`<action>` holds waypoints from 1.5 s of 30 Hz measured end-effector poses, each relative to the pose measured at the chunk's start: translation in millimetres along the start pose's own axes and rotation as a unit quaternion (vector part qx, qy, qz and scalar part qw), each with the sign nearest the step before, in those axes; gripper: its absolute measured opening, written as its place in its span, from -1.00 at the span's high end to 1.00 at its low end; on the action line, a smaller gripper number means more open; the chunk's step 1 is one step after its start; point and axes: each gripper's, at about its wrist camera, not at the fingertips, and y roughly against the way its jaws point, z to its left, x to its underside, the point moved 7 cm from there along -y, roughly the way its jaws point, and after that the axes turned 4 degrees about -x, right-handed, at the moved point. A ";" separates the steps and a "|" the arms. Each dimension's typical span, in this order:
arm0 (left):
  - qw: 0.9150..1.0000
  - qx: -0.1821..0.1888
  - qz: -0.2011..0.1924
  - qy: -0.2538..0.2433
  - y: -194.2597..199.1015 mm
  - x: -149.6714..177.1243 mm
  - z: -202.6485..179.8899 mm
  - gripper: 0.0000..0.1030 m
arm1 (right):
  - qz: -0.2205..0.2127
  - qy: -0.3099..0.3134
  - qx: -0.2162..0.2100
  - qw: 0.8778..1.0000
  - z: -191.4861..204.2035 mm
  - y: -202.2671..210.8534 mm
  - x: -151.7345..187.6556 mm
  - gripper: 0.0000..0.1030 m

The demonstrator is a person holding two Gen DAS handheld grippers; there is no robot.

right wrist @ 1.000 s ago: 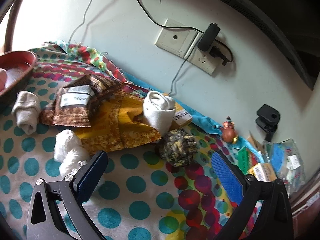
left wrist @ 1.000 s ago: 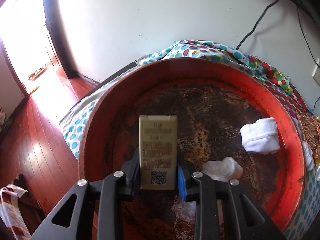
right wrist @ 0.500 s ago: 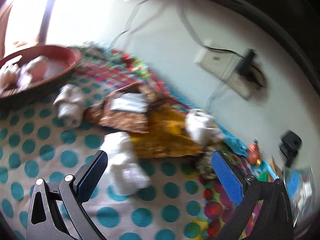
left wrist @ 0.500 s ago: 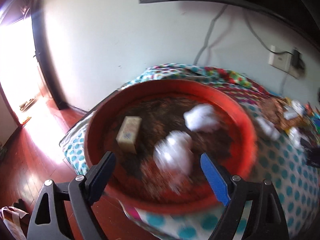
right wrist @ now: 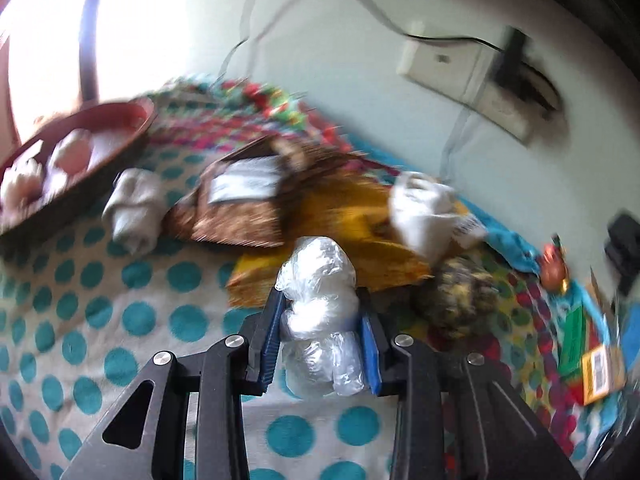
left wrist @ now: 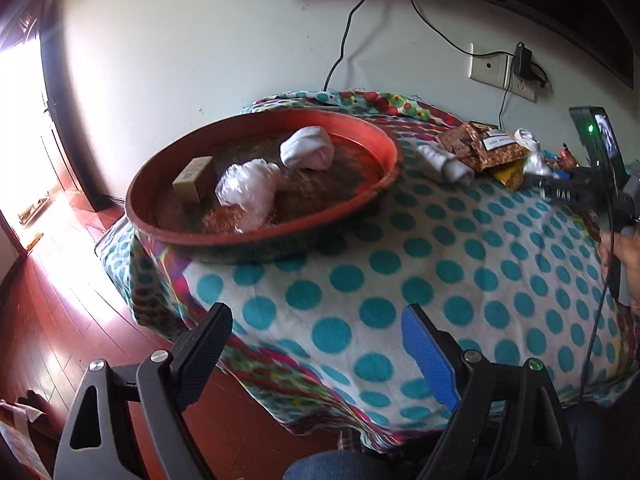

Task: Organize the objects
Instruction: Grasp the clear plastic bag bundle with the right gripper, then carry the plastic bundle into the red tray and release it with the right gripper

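A red round basin (left wrist: 360,136) stands on the dotted blanket at the table's left end. In it lie a small tan box (left wrist: 194,178), a crumpled plastic bag (left wrist: 248,190) and a rolled white sock (left wrist: 308,152). My left gripper (left wrist: 316,354) is open and empty, pulled back over the blanket's front edge. My right gripper (right wrist: 320,328) is shut on a crumpled clear plastic bag (right wrist: 318,308), just above the blanket. The basin also shows in the right wrist view (right wrist: 132,120), far left.
On the blanket (left wrist: 440,272) lie a rolled grey sock (right wrist: 136,208), a brown packet (right wrist: 244,204), a yellow packet (right wrist: 360,256), a white sock (right wrist: 424,212), a dark yarn ball (right wrist: 456,300) and small packets (right wrist: 592,352). A wall socket with cables (left wrist: 490,66) is behind.
My left gripper let go of the tan box in the basin, opened and drew back. My right gripper moved forward and closed on the plastic bag.
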 end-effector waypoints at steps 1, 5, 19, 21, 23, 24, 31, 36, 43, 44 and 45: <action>1.000 0.001 -0.001 0.001 1.4 1.4 -1.3 -0.72 | -0.004 -0.020 0.002 1.000 -8.7 2.6 -0.7 0.39; 1.000 -0.008 -0.011 0.003 6.2 1.0 0.2 -0.72 | -0.024 -0.109 0.013 0.994 -47.4 9.5 6.1 0.38; 0.999 -0.029 -0.045 0.001 22.7 1.6 22.2 -0.72 | -0.019 -0.110 0.025 0.993 -39.3 14.4 8.4 0.38; 0.999 -0.024 -0.047 0.010 23.9 3.8 27.8 -0.72 | -0.029 -0.119 0.017 0.992 -32.0 24.8 0.6 0.38; 0.999 -0.014 -0.044 0.024 22.4 4.2 31.9 -0.72 | -0.040 -0.115 0.010 0.993 -18.7 34.2 -12.3 0.38; 0.999 -0.012 -0.044 0.028 21.9 4.1 33.2 -0.72 | -0.046 -0.108 0.006 0.993 -9.5 38.8 -20.3 0.38; 0.997 -0.003 -0.034 0.065 17.3 2.2 50.0 -0.72 | -0.057 -0.040 -0.054 0.996 105.4 40.7 -71.5 0.38; 0.996 -0.001 -0.029 0.085 15.3 2.2 61.4 -0.72 | -0.040 0.004 -0.091 0.995 186.3 20.1 -81.8 0.38; 0.996 0.005 -0.024 0.089 12.1 1.8 64.4 -0.72 | -0.019 0.045 -0.123 0.991 260.1 -0.8 -81.2 0.38; 0.996 0.006 -0.022 0.091 11.1 2.0 65.6 -0.72 | -0.016 0.049 -0.126 0.991 264.9 -3.1 -80.8 0.38; 0.995 0.007 -0.020 0.092 9.9 2.4 66.8 -0.72 | -0.014 0.051 -0.128 0.990 269.7 -6.0 -80.5 0.38</action>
